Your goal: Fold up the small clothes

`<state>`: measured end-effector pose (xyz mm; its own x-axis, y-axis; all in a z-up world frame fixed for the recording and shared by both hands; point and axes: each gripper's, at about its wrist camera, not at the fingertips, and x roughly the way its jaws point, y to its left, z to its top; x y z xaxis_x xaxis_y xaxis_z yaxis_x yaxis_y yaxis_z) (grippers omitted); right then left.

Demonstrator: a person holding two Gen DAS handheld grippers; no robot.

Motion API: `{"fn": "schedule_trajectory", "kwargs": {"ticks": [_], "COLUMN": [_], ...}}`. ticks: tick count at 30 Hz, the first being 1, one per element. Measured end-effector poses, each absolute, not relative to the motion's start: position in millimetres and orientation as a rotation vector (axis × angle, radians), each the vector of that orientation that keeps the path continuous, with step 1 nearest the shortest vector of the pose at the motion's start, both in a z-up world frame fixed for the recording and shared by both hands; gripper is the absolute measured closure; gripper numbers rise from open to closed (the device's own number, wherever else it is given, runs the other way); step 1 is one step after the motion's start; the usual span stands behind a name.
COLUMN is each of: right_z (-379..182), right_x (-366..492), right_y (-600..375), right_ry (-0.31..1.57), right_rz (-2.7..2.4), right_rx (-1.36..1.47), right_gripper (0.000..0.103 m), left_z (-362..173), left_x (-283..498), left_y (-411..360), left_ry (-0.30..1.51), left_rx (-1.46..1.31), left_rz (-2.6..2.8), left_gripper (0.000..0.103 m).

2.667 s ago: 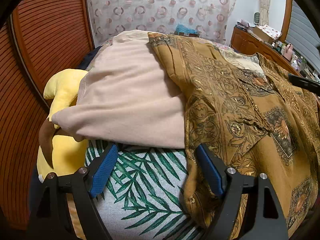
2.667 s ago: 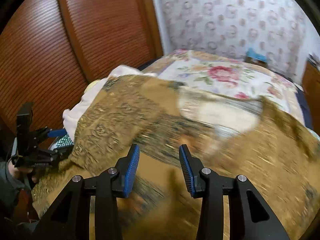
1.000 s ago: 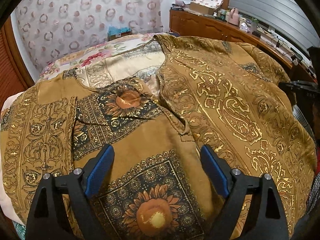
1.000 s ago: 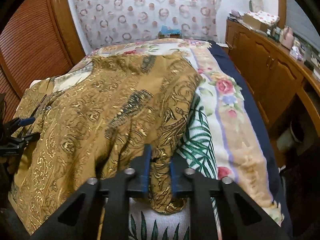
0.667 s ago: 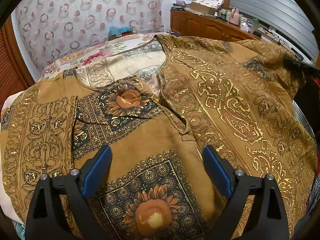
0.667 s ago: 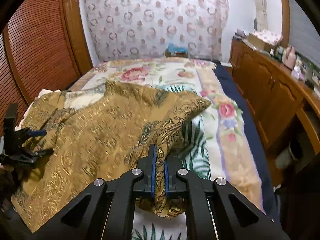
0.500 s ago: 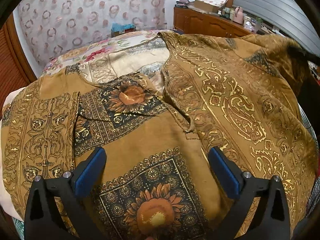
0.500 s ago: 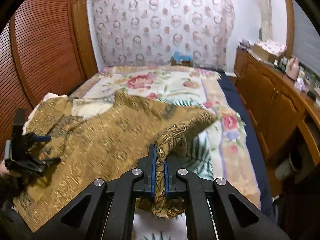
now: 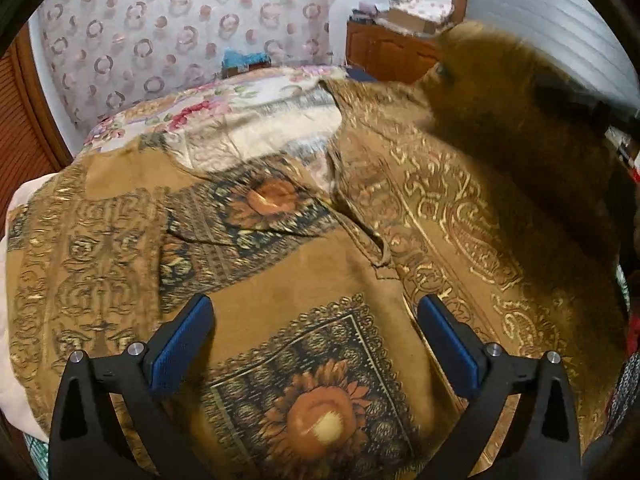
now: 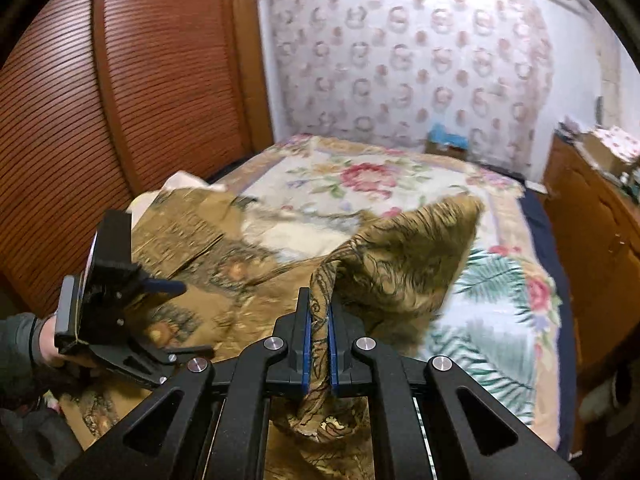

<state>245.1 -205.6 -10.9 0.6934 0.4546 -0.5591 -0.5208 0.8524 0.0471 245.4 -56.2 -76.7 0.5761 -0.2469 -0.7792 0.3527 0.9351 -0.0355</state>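
A brown and gold patterned garment point(image 9: 280, 280) with sunflower squares lies spread on the bed. My left gripper point(image 9: 316, 316) is open and hovers just above its near middle; it also shows in the right wrist view point(image 10: 176, 292). My right gripper point(image 10: 318, 320) is shut on the garment's right edge point(image 10: 400, 256) and holds it lifted above the bed, the cloth draping down and blurred. The raised cloth shows at the upper right of the left wrist view point(image 9: 520, 92).
A floral bedspread point(image 10: 360, 176) covers the bed, with a palm-leaf cloth point(image 10: 492, 312) at its right. A pale pink cloth point(image 9: 16, 216) lies under the garment's left side. A wooden slatted wardrobe point(image 10: 100, 100) stands left, a wooden dresser point(image 10: 600, 220) right.
My right gripper closed on the garment's right edge and has lifted it up and leftward. My left gripper stays open over the garment, nearly still.
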Motion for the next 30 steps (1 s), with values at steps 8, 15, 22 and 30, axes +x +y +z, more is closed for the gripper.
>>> {"fn": "schedule_trajectory", "kwargs": {"ticks": [8, 15, 22, 30], "right_z": [-40.2, -33.1, -39.3, -47.9], "right_x": [261.5, 265.1, 270.7, 312.1], "right_y": [-202.7, -221.9, -225.5, -204.4], "right_ry": [0.66, 0.672, 0.738, 0.816], "right_rz": [0.591, 0.559, 0.513, 0.522], "right_rx": [-0.079, -0.047, -0.022, 0.001], "right_gripper": [0.065, 0.052, 0.053, 0.053], "left_z": [-45.7, -36.3, -39.1, -40.3], "left_x": [229.9, 226.3, 227.8, 218.9], "left_y": [-19.2, -10.9, -10.0, -5.2], "left_ry": [0.816, 0.788, 0.785, 0.79], "left_rx": [0.076, 0.074, 0.05, 0.049], "left_rz": [-0.302, -0.29, -0.289, -0.288], "left_gripper": [0.0, 0.0, 0.0, 0.0]}}
